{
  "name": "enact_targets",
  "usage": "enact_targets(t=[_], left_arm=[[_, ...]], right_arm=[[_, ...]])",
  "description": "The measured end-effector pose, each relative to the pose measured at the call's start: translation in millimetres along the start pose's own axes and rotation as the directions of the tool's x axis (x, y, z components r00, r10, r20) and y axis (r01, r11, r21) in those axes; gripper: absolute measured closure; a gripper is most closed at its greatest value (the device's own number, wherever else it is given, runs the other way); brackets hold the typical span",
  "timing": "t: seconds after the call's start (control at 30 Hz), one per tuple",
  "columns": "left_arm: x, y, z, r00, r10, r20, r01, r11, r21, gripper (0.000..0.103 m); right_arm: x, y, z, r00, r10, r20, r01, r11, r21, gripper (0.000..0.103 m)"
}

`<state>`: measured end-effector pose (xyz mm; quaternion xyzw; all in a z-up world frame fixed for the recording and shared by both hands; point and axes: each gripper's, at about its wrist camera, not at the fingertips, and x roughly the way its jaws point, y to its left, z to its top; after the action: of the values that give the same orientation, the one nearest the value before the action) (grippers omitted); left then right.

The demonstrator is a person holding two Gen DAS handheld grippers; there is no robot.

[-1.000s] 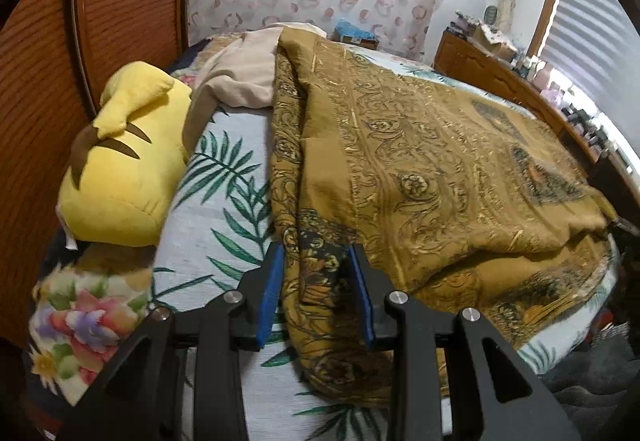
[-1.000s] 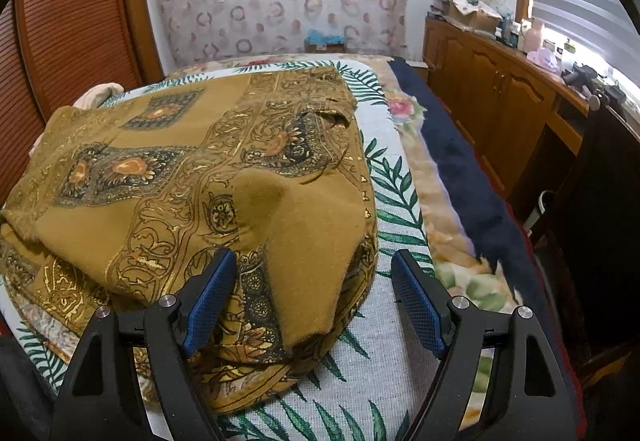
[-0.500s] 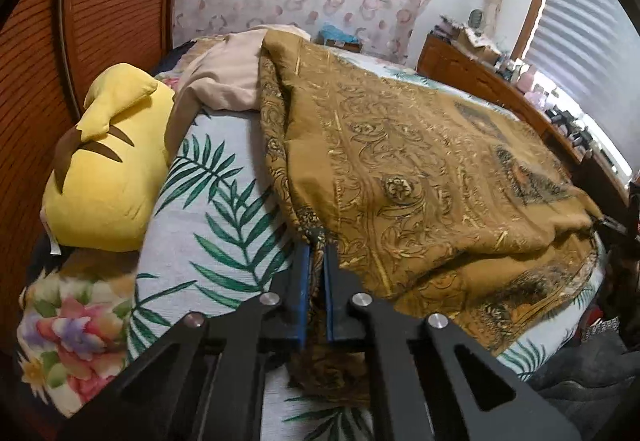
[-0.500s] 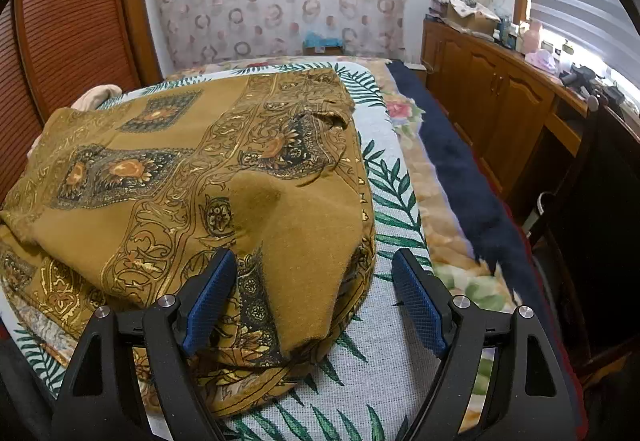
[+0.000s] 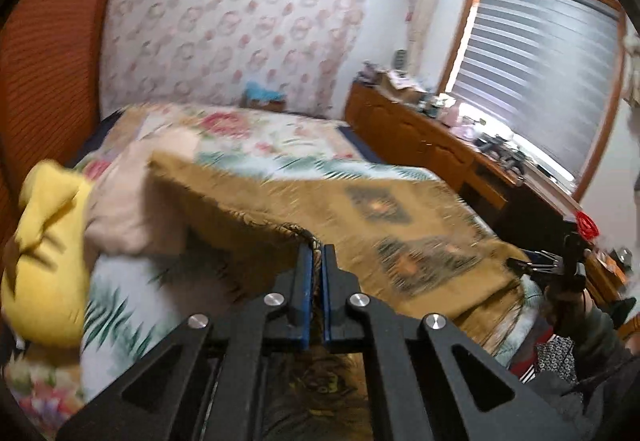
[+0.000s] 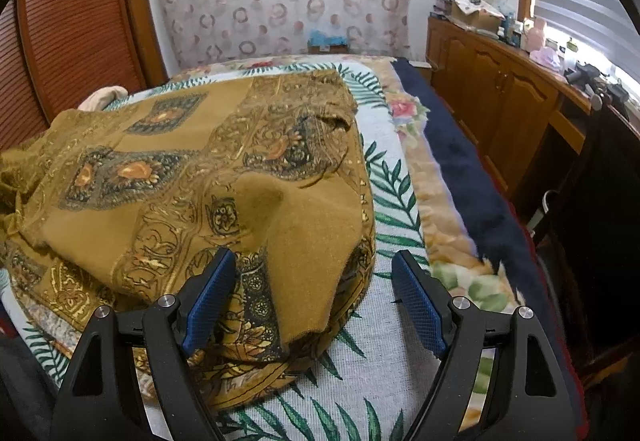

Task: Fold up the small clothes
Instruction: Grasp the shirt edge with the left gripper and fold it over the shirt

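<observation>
The left tool (image 5: 317,257), black-framed with blue pads, sits at lower centre of its view, its jaws pinched nearly together on a fold of ochre patterned cloth (image 5: 280,209). The right tool (image 6: 314,269) reaches in from the bottom edge, its blue-padded fingers (image 6: 210,297) spread wide, gripping nothing.

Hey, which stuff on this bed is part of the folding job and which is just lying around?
Job:
mustard patterned cloth
left tool, clamped on its edge
right tool, open

Lying about:
yellow plush toy
beige garment
cluttered wooden dresser
</observation>
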<state>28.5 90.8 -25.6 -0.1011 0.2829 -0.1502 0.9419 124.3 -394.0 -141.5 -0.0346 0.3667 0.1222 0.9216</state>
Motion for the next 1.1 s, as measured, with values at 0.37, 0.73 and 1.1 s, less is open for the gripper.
enact_targets(t=[0.37,0.73,1.1], left_arm=[[56.2,-88.2,56.4,0.985,-0.173,-0.028,0.175,0.969,0.173,0.102],[84.4,-130.7,66.6,0.977,-0.187,-0.107,0.208,0.948,0.240,0.082],[63.6,-95.6,38.7,0.994,-0.061,-0.088,0.079,0.973,0.218,0.074]], right_arm=[[-29.1,5.7,16.8,0.997,0.019,0.080,-0.018,1.000,-0.015,0.021],[-36.9,23.9,31.4,0.989,0.077,0.124,-0.073,0.997,-0.034,0.021],[-16.3,76.7,52.6,0.979,0.172,0.109,-0.157,0.978,-0.135,0.021]])
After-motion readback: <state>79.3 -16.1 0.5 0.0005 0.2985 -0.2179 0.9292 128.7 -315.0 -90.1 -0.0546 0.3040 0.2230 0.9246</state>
